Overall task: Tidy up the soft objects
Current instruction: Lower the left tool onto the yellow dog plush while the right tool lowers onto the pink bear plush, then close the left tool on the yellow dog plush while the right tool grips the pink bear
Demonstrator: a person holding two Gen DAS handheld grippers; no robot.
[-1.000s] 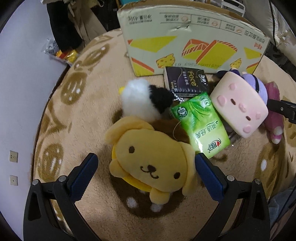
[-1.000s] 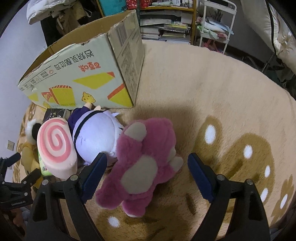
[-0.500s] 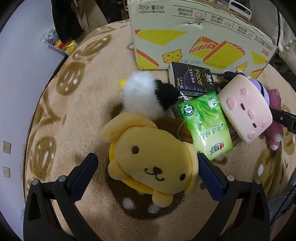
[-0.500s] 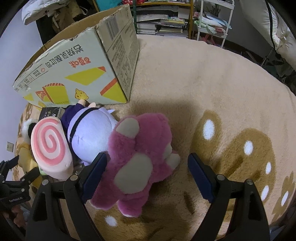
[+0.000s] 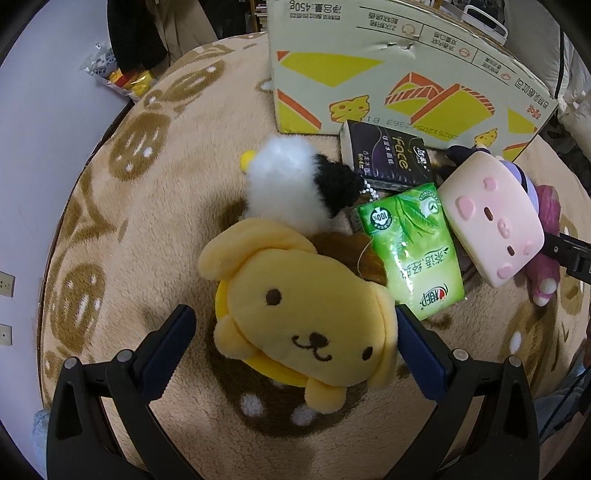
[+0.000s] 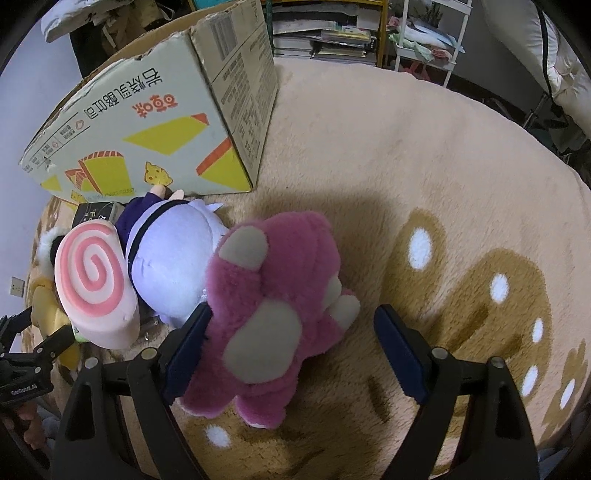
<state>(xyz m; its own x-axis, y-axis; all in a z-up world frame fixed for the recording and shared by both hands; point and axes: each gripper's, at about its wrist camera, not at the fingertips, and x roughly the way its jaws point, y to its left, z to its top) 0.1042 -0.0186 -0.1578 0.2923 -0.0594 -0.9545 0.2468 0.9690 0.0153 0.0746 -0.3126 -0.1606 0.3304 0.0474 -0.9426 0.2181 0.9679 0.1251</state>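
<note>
My left gripper [image 5: 295, 332] is open, its blue fingers either side of a yellow dog plush [image 5: 303, 310] on the rug. Behind it lie a white-and-black fluffy plush [image 5: 295, 184], a green tissue pack [image 5: 413, 251], a dark tissue pack [image 5: 388, 158] and a pink swirl-roll plush [image 5: 491, 214]. My right gripper [image 6: 291, 339] is open around a magenta bear plush [image 6: 273, 306]. Left of the bear lie a lavender plush [image 6: 173, 258] and the swirl roll [image 6: 92, 280]. A cardboard box [image 6: 147, 122] stands behind them; it also shows in the left wrist view [image 5: 399, 74].
The beige patterned rug [image 6: 424, 166] stretches to the right of the bear. A white wall [image 5: 37, 129] borders the rug on the left. Shelves with books [image 6: 332, 33] and a wire rack [image 6: 436, 40] stand beyond the rug. Snack bags [image 5: 125, 77] lie by the wall.
Both grippers have moved forward, so the yellow dog and the magenta bear sit deeper between the open fingers. The objects themselves have not moved.
</note>
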